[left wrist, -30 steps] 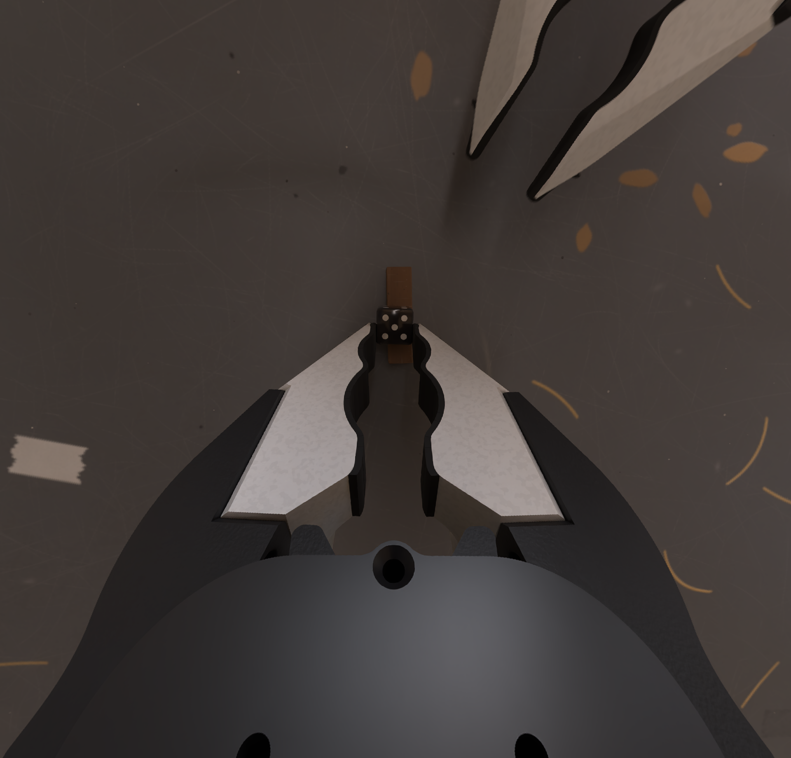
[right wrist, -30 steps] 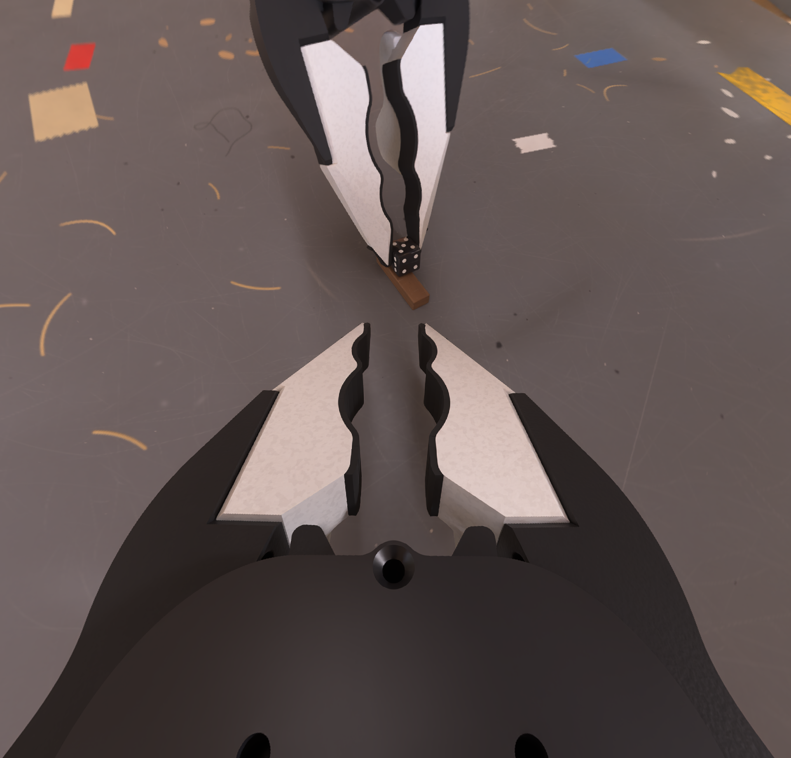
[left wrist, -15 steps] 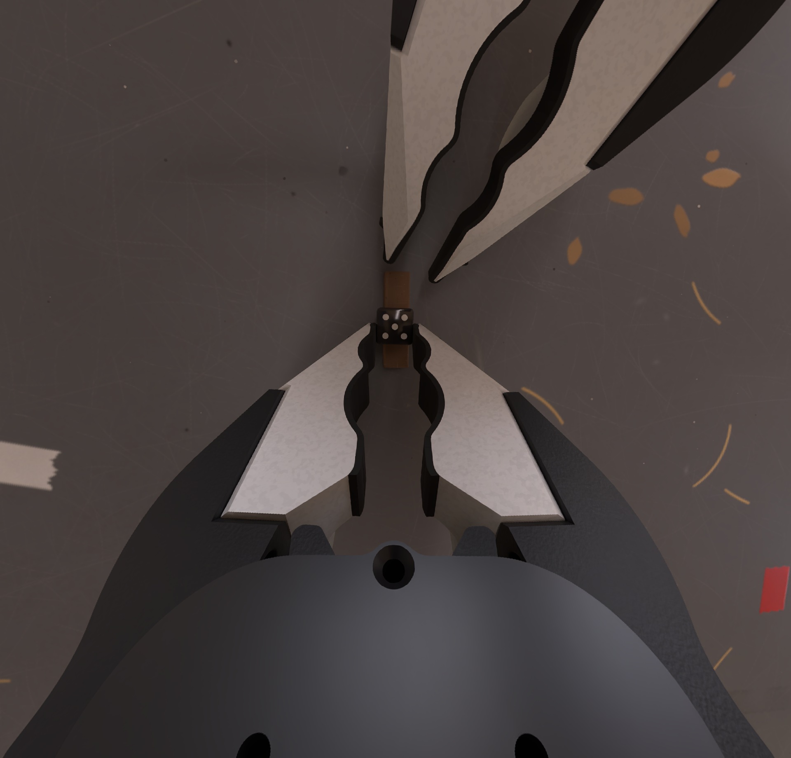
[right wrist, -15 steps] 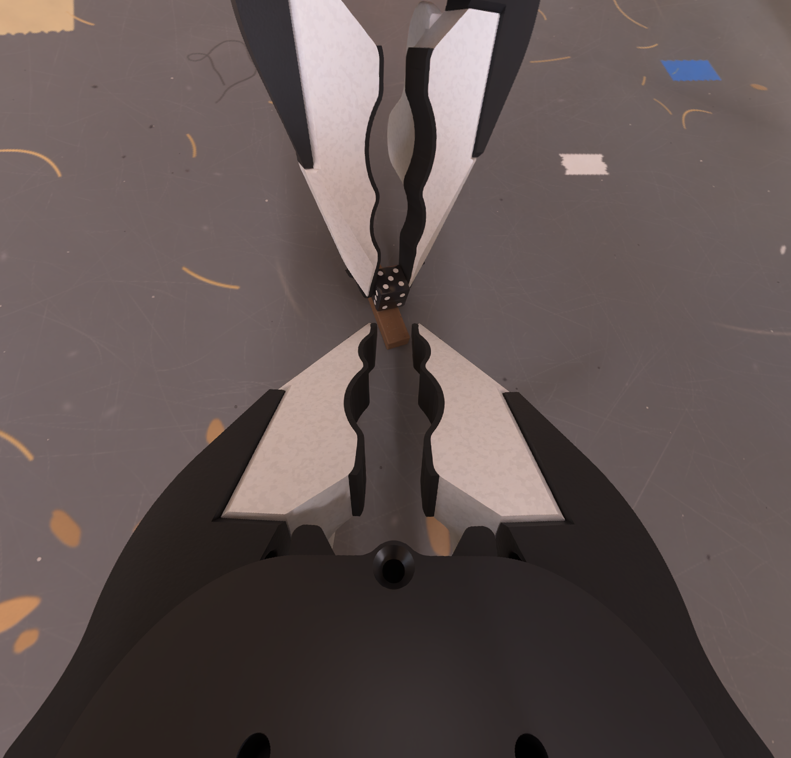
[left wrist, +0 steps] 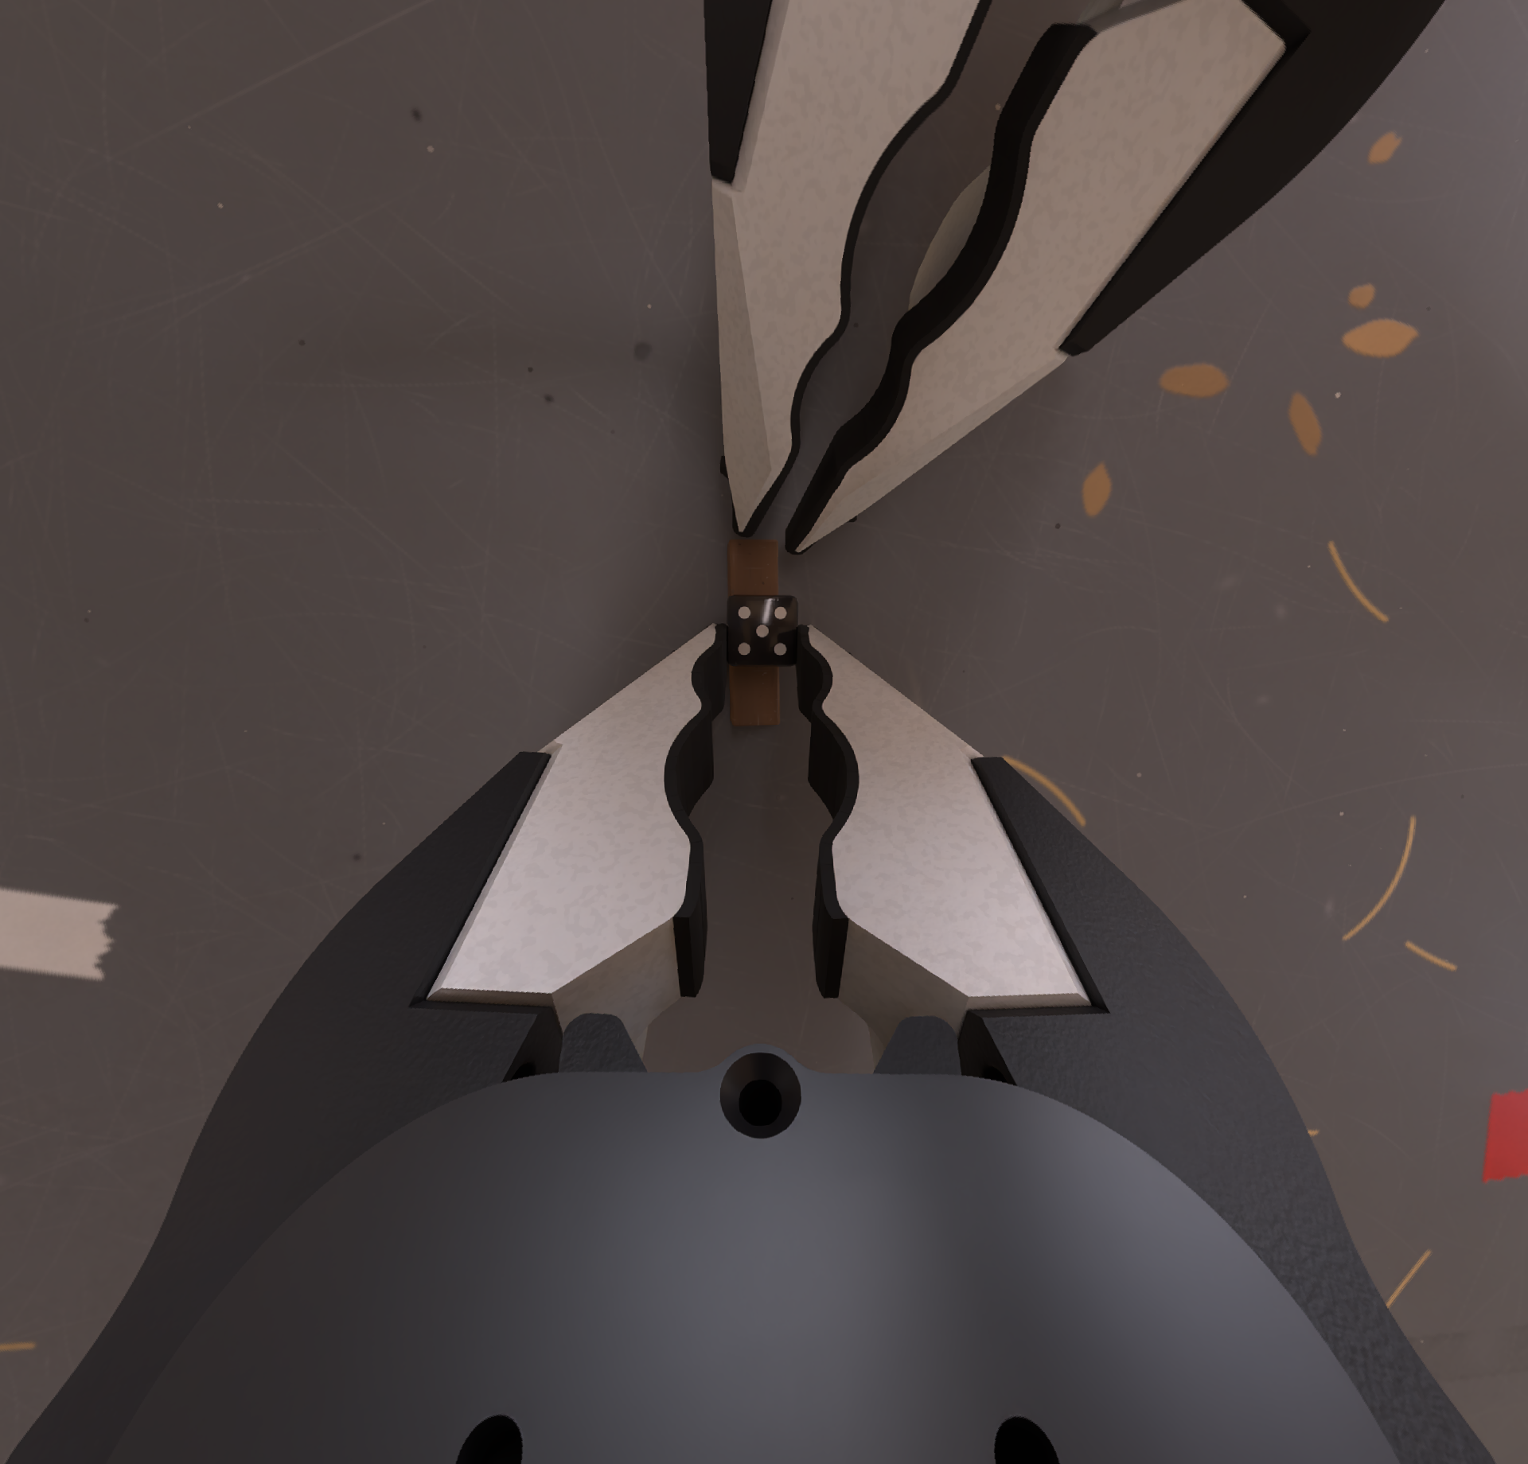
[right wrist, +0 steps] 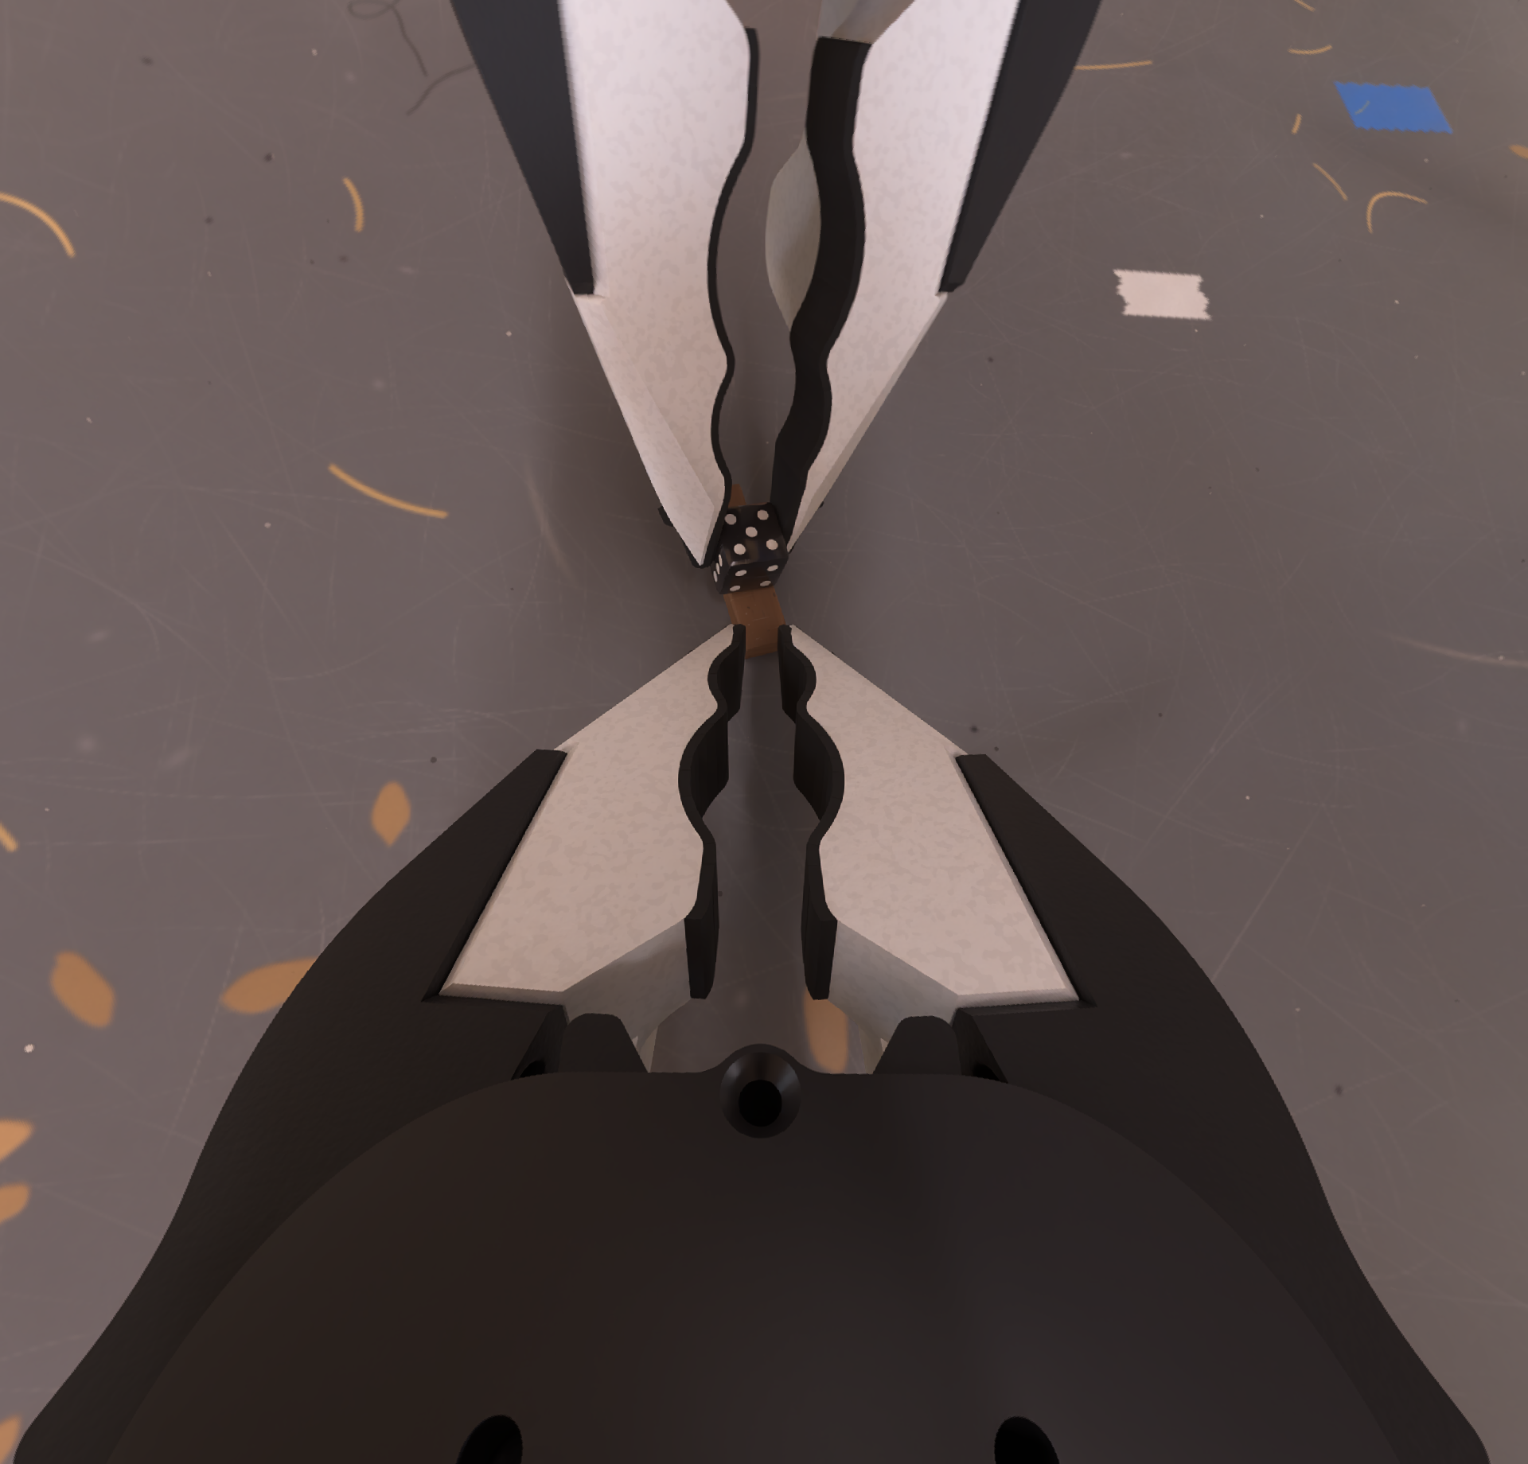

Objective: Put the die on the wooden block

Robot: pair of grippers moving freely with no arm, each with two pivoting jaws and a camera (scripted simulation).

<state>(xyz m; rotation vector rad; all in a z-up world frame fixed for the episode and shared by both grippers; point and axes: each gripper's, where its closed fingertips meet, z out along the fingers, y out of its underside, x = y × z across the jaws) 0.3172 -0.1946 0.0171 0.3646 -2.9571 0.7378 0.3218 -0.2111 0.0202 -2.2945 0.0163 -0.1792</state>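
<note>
A small black die (left wrist: 762,629) with white pips is held between the tips of my left gripper (left wrist: 762,635), which is shut on it. The die sits over the middle of a thin brown wooden block (left wrist: 754,573) that lies flat on the grey surface; I cannot tell whether they touch. In the right wrist view, my right gripper (right wrist: 759,639) has its tips closed on the near end of the block (right wrist: 754,618). The die (right wrist: 748,552) is just beyond, held by the left gripper coming down from above. The two grippers face each other, tips almost meeting.
The grey scratched surface (left wrist: 331,432) carries flat marks only: a pale tape strip (left wrist: 50,932), a red patch (left wrist: 1501,1151), a blue patch (right wrist: 1393,107), another pale strip (right wrist: 1162,293) and scattered orange flecks.
My right gripper has come in towards the block and narrowed its jaws onto the block's end. My left gripper has kept the die in place over the block.
</note>
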